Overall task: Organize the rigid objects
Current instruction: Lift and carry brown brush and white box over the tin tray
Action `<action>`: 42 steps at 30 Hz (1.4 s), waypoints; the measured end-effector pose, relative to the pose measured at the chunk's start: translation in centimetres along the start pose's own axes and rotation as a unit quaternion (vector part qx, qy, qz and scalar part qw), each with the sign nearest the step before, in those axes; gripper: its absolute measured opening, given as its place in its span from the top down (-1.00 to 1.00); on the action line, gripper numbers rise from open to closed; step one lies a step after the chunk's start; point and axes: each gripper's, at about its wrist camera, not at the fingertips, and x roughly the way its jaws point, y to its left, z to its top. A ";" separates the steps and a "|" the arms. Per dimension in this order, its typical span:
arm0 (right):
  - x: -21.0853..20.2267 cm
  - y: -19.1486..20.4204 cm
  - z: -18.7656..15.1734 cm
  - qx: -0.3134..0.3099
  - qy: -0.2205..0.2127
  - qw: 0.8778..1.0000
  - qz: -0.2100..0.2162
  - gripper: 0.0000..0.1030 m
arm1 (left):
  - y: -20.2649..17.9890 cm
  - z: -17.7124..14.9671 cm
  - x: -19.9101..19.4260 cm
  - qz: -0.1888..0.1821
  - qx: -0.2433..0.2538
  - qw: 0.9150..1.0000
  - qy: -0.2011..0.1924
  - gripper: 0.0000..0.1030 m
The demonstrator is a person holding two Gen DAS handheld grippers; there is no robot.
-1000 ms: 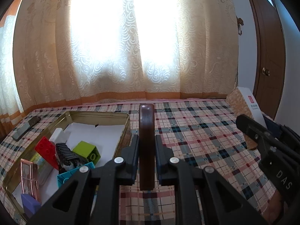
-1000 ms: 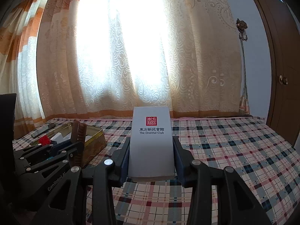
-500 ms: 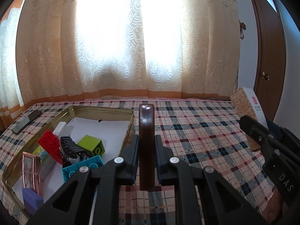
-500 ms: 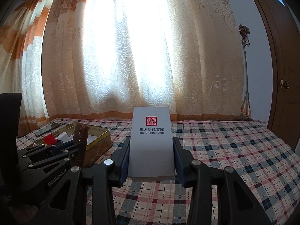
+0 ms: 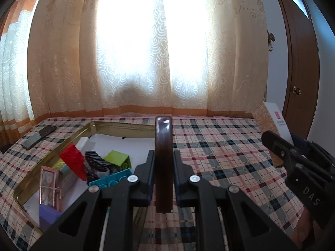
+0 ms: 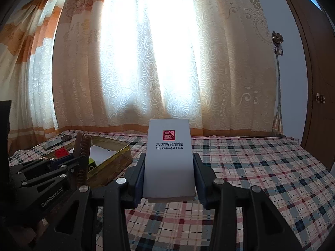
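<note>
Plaid bed (image 5: 219,156): left tool (image 5: 164,167) clamps comb (image 5: 164,156) beside tin (image 5: 123,125) for drop-in; right tool (image 6: 168,175) clamps white box (image 6: 168,163), waiting.

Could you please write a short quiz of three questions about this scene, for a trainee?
1. True or false: the left gripper is shut on a dark brown wooden comb.
2. The right gripper holds: A) a red toy brick, B) a white printed box, C) nothing.
3. Fill in: the red toy brick lies inside the gold metal ____.

Key: 1 true; 2 B; 3 tin.
</note>
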 end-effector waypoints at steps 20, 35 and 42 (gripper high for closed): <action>0.2 4.6 -0.3 -0.027 0.003 0.998 0.062 0.14 | 2.3 -0.5 -2.5 -0.007 -0.013 1.000 -0.021 0.73; 0.5 6.3 1.0 -0.037 -0.008 0.996 0.086 0.14 | 4.5 1.1 -5.0 -0.016 -0.033 0.998 -0.048 0.73; 1.3 8.1 2.3 -0.048 -0.003 0.993 0.111 0.14 | 6.3 1.8 -4.9 0.006 -0.035 0.998 -0.045 0.73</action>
